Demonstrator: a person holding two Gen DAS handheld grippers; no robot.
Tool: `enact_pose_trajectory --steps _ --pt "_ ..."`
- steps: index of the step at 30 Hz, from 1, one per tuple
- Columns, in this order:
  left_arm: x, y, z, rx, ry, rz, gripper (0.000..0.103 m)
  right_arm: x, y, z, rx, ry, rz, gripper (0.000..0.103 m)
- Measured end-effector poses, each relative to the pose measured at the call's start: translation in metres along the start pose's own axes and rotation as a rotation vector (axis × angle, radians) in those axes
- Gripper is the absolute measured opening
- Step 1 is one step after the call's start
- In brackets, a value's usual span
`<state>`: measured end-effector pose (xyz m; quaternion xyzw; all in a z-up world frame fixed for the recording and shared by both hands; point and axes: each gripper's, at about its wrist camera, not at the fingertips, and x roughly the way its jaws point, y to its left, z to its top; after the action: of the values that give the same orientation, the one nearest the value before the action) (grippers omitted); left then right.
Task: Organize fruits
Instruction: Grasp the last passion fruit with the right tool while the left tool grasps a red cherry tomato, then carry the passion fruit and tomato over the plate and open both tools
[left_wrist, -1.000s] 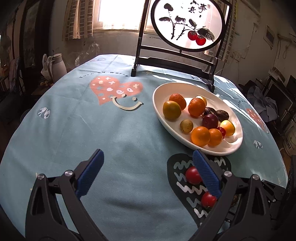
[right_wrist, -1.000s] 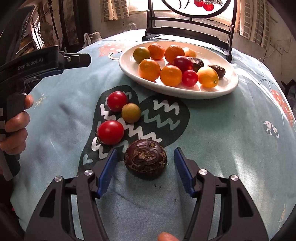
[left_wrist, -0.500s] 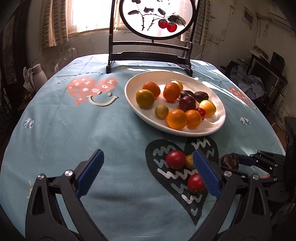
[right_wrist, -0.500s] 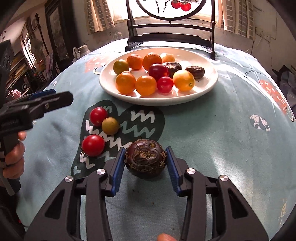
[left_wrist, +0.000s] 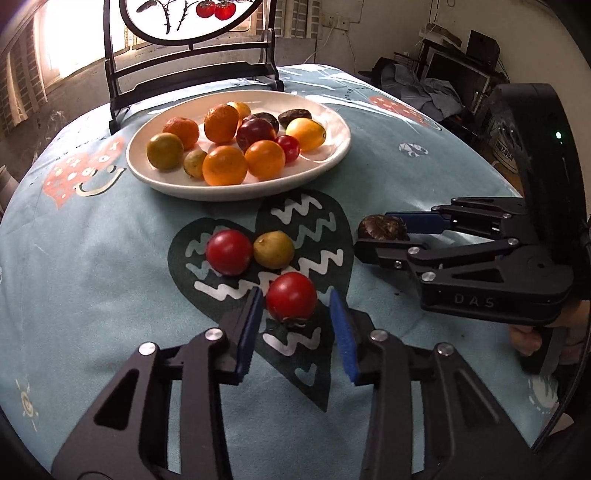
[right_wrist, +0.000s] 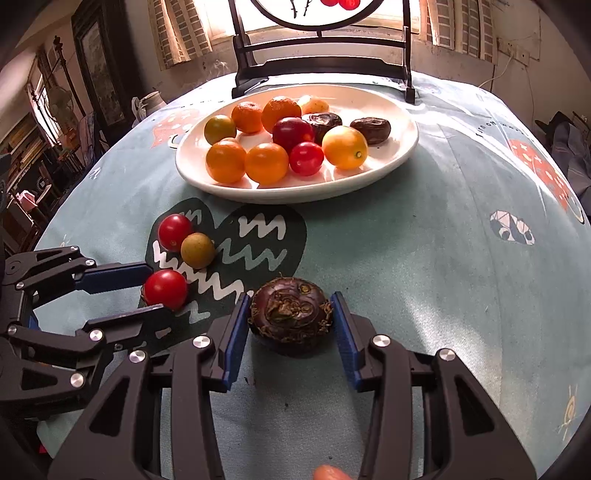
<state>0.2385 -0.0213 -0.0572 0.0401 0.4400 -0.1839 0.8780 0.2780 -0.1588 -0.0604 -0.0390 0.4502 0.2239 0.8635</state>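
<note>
A white oval plate (left_wrist: 332, 157) (right_wrist: 402, 147) holds several oranges, tomatoes and dark fruits. On the blue cloth before it lie two red tomatoes and a small green-yellow fruit (left_wrist: 273, 250) (right_wrist: 197, 250). My left gripper (left_wrist: 296, 320) has its blue pads around the near tomato (left_wrist: 291, 301) (right_wrist: 165, 289), with small gaps on both sides. My right gripper (right_wrist: 290, 320) is shut on a dark brown water chestnut (right_wrist: 290, 314) (left_wrist: 382, 229) resting on the cloth. The far tomato (left_wrist: 229, 252) (right_wrist: 174, 232) touches the green-yellow fruit.
A black wooden stand (left_wrist: 192, 74) with a round painted screen stands behind the plate. The round table's edge (left_wrist: 491, 166) curves away on the right, with clutter beyond. The right gripper's body (left_wrist: 491, 273) lies just right of the left gripper.
My left gripper swung right and forward and narrowed around the near tomato. My right gripper closed from open onto the water chestnut, which stays on the cloth.
</note>
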Motion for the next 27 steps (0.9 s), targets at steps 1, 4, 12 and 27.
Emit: enact_pose_trajectory --steps 1,4,12,27 --pt "0.001 0.0 -0.001 -0.003 0.002 0.005 0.036 0.0 0.0 0.0 0.0 -0.001 0.001 0.044" --pt "0.004 0.001 -0.002 -0.002 0.001 0.012 0.036 0.0 0.0 0.0 -0.002 0.0 0.002 0.044" --pt "0.011 -0.002 -0.001 0.014 0.015 0.015 0.03 -0.001 0.001 -0.001 -0.006 -0.003 -0.007 0.044" --pt "-0.002 0.005 -0.002 -0.024 -0.048 0.047 0.029 -0.014 0.007 -0.001 -0.029 -0.054 0.037 0.044"
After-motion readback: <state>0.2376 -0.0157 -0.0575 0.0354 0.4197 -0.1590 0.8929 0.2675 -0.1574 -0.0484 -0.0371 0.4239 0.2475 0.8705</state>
